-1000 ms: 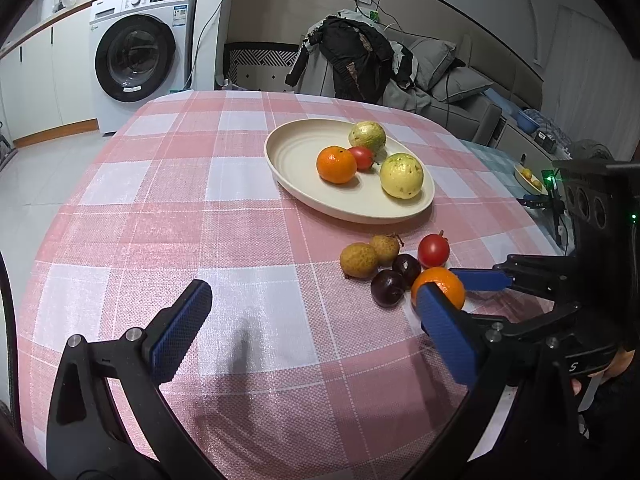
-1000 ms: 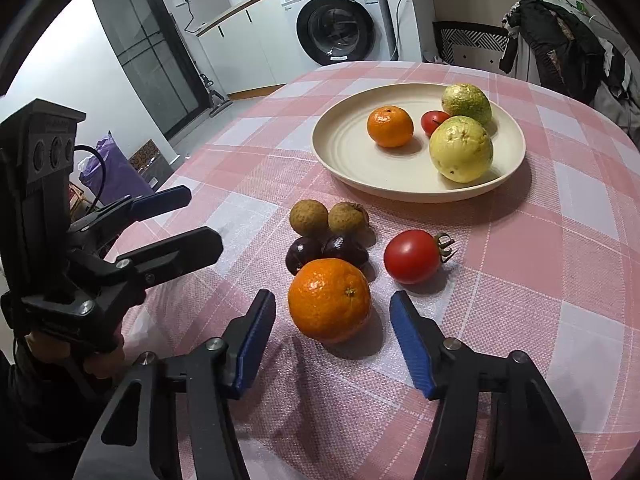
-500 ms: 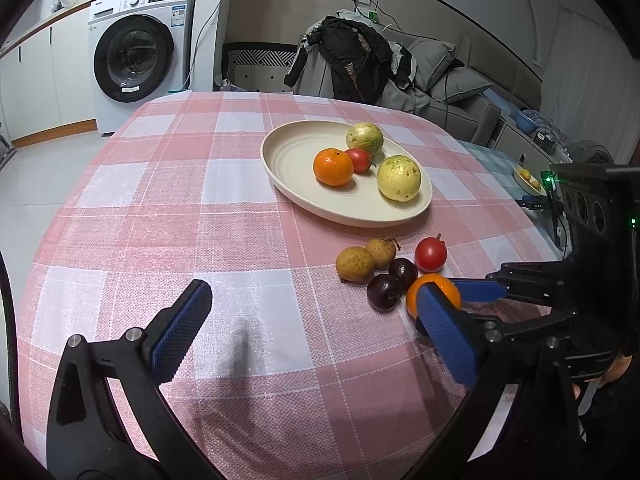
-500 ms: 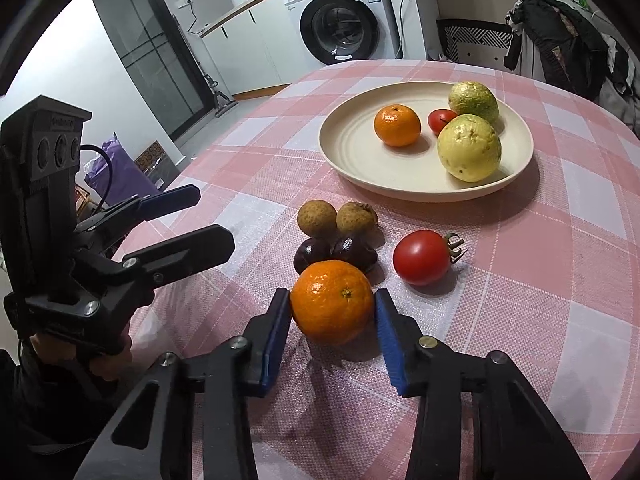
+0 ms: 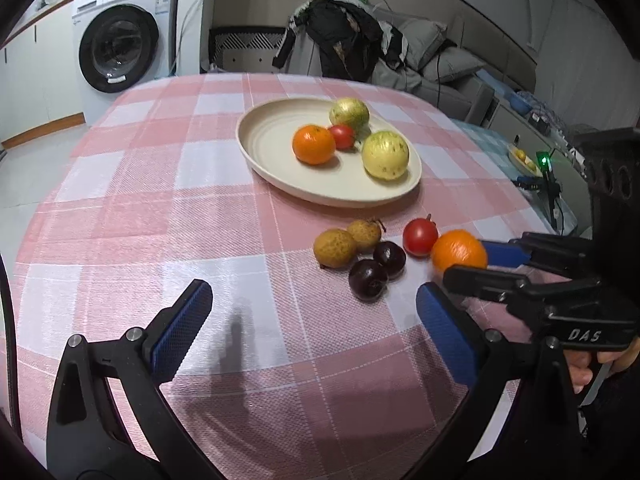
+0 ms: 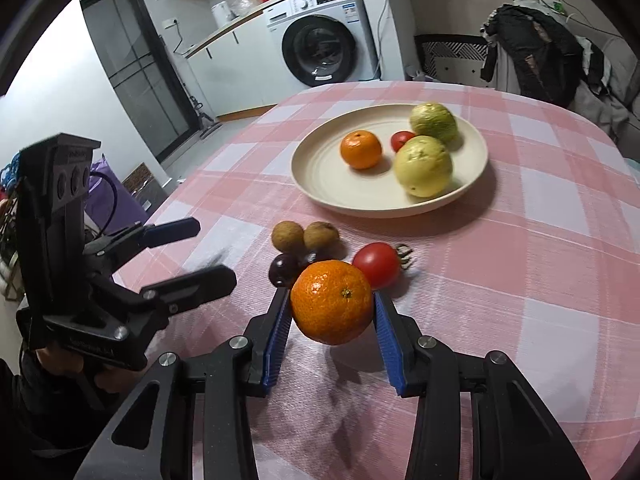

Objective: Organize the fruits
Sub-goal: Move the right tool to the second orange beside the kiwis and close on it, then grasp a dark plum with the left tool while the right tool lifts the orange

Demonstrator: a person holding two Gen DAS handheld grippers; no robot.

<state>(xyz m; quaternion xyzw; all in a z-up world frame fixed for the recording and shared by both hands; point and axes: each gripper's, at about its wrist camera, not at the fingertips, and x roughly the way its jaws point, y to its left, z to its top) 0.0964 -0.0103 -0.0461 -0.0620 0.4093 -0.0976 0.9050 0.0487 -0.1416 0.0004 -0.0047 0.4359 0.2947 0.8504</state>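
My right gripper [image 6: 331, 312] is shut on an orange [image 6: 331, 302] and holds it just above the pink checked tablecloth; the orange also shows in the left wrist view [image 5: 459, 251]. Behind it lie a red tomato [image 6: 377, 265], two brown longans [image 6: 287, 236] and two dark plums [image 6: 283, 270]. A cream plate [image 6: 320, 176] farther back holds an orange [image 6: 361, 149], a small tomato [image 6: 401, 140] and two yellow-green fruits [image 6: 423, 166]. My left gripper [image 5: 312, 330] is open and empty, low over the cloth at the near side, apart from the fruit.
The round table's edge curves near on the right [image 5: 532, 208] and front. A washing machine [image 5: 120, 40] stands behind on the left. A chair draped with dark clothes [image 5: 344, 40] stands behind the table, with a sofa [image 5: 448, 64] beyond.
My right gripper has closed on the loose orange and lifted it off the cloth. The left gripper has stayed open and has barely moved.
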